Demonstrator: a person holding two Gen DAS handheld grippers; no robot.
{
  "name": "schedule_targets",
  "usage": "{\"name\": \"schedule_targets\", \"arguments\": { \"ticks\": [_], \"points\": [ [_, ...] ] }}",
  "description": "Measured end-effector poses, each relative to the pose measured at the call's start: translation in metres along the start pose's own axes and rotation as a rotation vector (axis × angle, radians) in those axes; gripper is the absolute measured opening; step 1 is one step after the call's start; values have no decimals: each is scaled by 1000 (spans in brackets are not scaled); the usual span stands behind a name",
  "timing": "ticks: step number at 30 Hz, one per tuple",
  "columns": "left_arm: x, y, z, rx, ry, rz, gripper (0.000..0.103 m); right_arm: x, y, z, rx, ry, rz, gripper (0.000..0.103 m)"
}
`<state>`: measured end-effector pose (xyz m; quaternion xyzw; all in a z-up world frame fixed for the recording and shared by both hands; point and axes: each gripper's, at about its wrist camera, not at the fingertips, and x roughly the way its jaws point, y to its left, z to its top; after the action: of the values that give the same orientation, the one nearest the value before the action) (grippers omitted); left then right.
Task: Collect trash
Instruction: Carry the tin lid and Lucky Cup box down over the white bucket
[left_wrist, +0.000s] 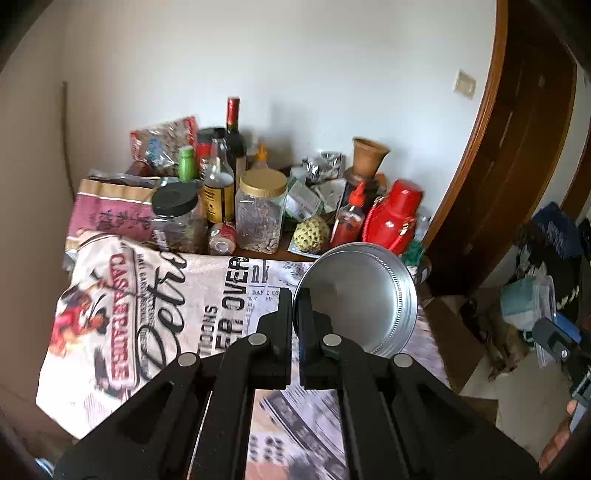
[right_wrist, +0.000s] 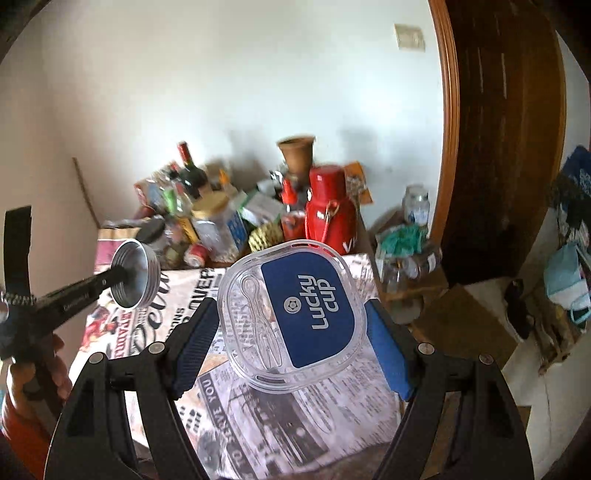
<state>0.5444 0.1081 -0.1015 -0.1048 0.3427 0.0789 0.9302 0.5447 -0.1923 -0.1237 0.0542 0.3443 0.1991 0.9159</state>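
Observation:
My left gripper (left_wrist: 294, 299) is shut on the rim of a round silver metal lid (left_wrist: 360, 299), held up over the printed tablecloth (left_wrist: 155, 314). In the right wrist view the same metal lid (right_wrist: 135, 273) hangs at the left on the black left gripper's fingers (right_wrist: 92, 288). My right gripper (right_wrist: 291, 314) is shut on a clear plastic lid (right_wrist: 291, 314) with a blue "Lucky cup" label and a moulded spoon, its blue pads (right_wrist: 195, 343) pressing on both sides. Both things are lifted above the table.
At the table's back stand jars (left_wrist: 260, 214), bottles (left_wrist: 234, 136), a red flask (left_wrist: 393, 218), a clay pot (left_wrist: 369, 155) and snack bags (left_wrist: 110, 210). A dark wooden door frame (left_wrist: 517, 166) rises on the right. Boxes and bags (right_wrist: 472, 317) lie on the floor beside it.

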Motion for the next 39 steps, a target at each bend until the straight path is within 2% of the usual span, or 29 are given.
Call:
{"name": "schedule_targets", "arguments": {
  "ticks": [5, 11, 21, 31, 39],
  "points": [
    [-59, -12, -23, -26, -57, 13, 1, -39, -3, -6, -49, -47, 45, 77],
    [-105, -17, -43, -25, -92, 30, 1, -67, 2, -18, -67, -51, 74, 77],
    [-173, -1, -74, 9, -142, -27, 1, -124, 31, -52, -59, -103, 58, 77],
    [-248, 38, -142, 54, -122, -76, 1, -192, 84, -122, -34, -123, 33, 77],
    [-298, 63, -199, 92, -101, -95, 1, -234, 118, -180, -8, -89, -2, 77]
  ]
}}
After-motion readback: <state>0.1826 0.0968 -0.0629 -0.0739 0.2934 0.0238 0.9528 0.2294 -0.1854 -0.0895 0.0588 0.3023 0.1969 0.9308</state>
